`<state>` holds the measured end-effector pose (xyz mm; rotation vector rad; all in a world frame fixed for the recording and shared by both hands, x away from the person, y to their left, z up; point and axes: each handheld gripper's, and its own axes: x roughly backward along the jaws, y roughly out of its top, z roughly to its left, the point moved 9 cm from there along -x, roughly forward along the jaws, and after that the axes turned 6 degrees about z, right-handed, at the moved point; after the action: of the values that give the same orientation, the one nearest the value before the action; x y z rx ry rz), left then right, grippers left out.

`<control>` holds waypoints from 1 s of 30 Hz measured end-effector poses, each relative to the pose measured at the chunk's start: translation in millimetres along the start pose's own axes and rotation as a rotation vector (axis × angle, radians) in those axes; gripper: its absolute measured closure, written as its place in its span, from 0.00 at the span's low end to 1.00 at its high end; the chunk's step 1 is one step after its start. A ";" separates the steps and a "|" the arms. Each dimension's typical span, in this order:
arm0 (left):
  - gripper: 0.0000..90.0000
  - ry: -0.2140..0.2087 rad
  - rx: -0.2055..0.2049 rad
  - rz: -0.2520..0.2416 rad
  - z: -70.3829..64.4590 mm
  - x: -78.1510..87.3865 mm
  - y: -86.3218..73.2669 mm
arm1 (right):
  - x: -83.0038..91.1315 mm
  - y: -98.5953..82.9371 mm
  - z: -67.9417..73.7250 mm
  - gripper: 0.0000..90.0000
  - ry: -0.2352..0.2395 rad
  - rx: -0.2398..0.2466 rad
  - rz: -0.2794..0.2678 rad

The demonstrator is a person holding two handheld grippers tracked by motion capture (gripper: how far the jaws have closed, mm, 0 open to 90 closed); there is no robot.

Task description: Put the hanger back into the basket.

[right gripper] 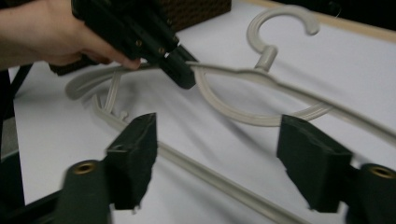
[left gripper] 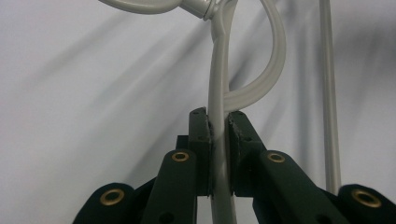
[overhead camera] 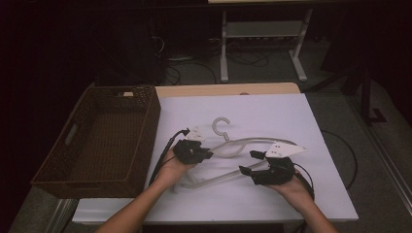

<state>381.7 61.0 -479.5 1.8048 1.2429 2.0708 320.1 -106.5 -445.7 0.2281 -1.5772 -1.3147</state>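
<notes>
From the high view, a pale plastic hanger (overhead camera: pixel 233 145) lies near the centre of the white desk (overhead camera: pixel 272 116), its hook (overhead camera: pixel 221 127) pointing toward twelve o'clock and its lower bar running down toward seven o'clock. The left gripper (overhead camera: pixel 201 154) sits at the hanger's nine o'clock side, held in the person's left hand (overhead camera: pixel 174 165). In the left gripper view the left gripper (left gripper: pixel 219 128) has its black fingers (left gripper: pixel 200 135) pressed in from both sides on the hanger's upper arm (left gripper: pixel 217 93) — clamped tight, no gap to either side. The curved inner loop (left gripper: pixel 271 70) of the hanger sweeps off just beyond the fingertips, and the thin lower bar (left gripper: pixel 329 93) runs past at three o'clock.

Over to the right gripper (overhead camera: pixel 253 162), at about four o'clock from the hook, in the person's right hand (overhead camera: pixel 291 187). In the right gripper view its fingers (right gripper: pixel 133 154) stand wide apart — nothing between them. The lower bar (right gripper: pixel 210 175) passes beneath the gap, lying on the desk, and farther off the left gripper (right gripper: pixel 180 70) bites the hanger's arm at eleven o'clock.

A dark woven basket (overhead camera: pixel 99 141) rests at the desk's nine o'clock edge, beside the white surface, well apart from the hanger. Black cables (overhead camera: pixel 163 155) trail from the left gripper toward the person.
</notes>
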 end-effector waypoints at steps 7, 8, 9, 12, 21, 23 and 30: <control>0.91 0.002 0.013 -0.034 -2.0 12.6 11.0 | 28.8 20.7 -6.1 0.13 -0.045 0.006 -0.146; 0.91 0.007 0.013 -0.035 -2.0 14.1 12.0 | 33.1 23.3 -7.0 0.11 -0.051 0.009 -0.162; 0.91 0.011 0.012 -0.035 -1.8 16.0 13.0 | 36.8 25.7 -8.4 0.10 -0.062 0.003 -0.175; 0.91 0.020 0.017 -0.042 -1.5 21.6 16.4 | 46.7 30.5 -11.8 0.10 -0.069 -0.002 -0.207; 0.91 0.039 0.021 -0.025 1.0 34.7 22.9 | 55.9 33.4 -15.6 0.10 -0.077 -0.020 -0.229; 0.91 0.045 0.027 -0.023 2.4 40.3 26.2 | 56.7 34.7 -16.2 0.10 -0.080 -0.014 -0.240; 0.91 0.079 0.042 -0.032 6.4 65.6 39.5 | 59.5 36.1 -17.0 0.10 -0.081 -0.014 -0.250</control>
<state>385.0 76.2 -404.3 1.7231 1.3360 2.1334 321.8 -143.8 -384.7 0.3762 -1.6466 -1.5436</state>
